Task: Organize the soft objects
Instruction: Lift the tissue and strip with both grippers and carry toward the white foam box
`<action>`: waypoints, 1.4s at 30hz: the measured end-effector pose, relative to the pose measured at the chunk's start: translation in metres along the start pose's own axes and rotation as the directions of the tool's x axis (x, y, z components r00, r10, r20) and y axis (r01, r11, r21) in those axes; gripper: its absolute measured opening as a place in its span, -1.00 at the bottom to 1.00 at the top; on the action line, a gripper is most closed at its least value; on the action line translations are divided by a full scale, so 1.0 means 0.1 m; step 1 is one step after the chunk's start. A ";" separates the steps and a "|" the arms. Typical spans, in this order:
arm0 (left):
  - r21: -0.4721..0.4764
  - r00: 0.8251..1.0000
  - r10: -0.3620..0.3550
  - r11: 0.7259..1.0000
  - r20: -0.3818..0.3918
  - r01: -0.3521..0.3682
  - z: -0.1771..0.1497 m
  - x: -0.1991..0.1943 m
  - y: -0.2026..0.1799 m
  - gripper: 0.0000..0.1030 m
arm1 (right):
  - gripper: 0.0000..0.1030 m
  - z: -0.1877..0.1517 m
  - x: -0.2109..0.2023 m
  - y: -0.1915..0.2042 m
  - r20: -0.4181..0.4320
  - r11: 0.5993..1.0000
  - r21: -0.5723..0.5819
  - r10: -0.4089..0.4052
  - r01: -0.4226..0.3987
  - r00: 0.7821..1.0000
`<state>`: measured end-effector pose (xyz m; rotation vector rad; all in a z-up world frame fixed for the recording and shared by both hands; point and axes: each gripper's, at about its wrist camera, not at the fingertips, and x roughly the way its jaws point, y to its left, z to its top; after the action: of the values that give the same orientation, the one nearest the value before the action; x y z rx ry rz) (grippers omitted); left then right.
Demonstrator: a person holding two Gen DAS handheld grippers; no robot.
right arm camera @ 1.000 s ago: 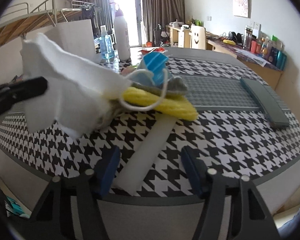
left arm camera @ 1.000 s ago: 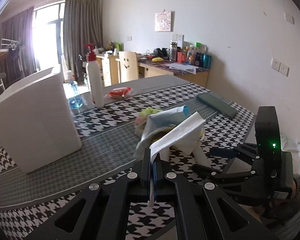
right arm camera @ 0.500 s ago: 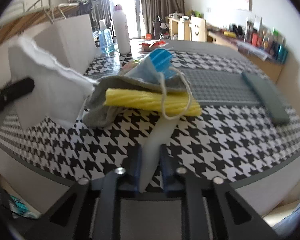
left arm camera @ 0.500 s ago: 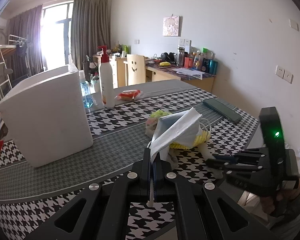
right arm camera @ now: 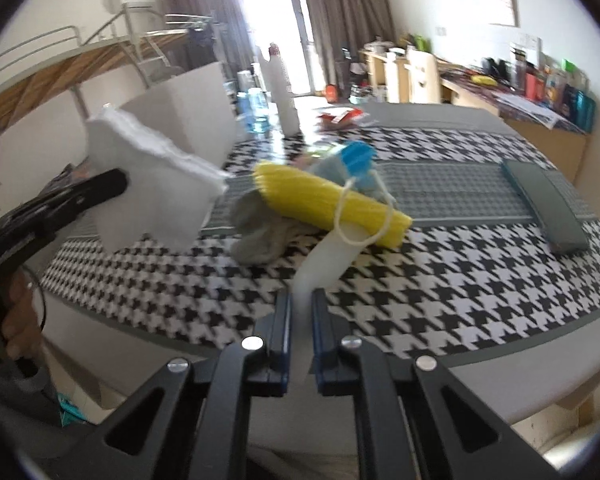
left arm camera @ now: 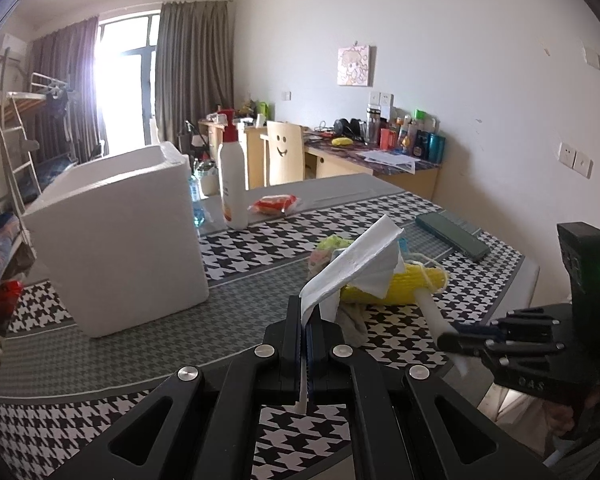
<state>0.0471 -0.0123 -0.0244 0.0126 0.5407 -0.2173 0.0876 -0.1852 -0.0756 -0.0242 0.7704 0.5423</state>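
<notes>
Tissue, white and folded, is pinched between the pressed-together fingers of the left gripper, held up clear of the table. Just beyond the tissue, on the checked tabletop, lies a small heap of soft things: a yellow sponge with a white handle, a grey cloth under it, and a blue face mask whose cord loops over the sponge. The right gripper has its fingers clamped on the near end of the handle. A white foam box stands on the table well to the left of the heap.
</notes>
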 end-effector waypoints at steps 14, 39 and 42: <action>-0.023 0.999 0.032 0.999 0.034 -0.032 0.03 -0.18 0.09 -0.98 | -0.77 0.05 -0.09 0.22 0.037 0.996 -0.063 0.072 -0.069 0.997; -0.073 0.996 0.083 0.994 0.043 -0.080 0.31 -0.19 0.41 -0.98 | -0.77 0.68 -0.11 0.28 0.153 0.993 -0.112 0.054 -0.037 0.987; -0.069 0.995 0.086 0.994 0.047 -0.082 0.37 -0.17 0.44 -0.98 | -0.77 0.73 -0.10 0.28 0.165 0.992 -0.118 0.056 -0.036 0.985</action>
<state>0.0607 0.0318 0.0146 -0.0349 0.4964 -0.1170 0.1165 -0.1495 -0.0114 -0.0664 0.5757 0.6242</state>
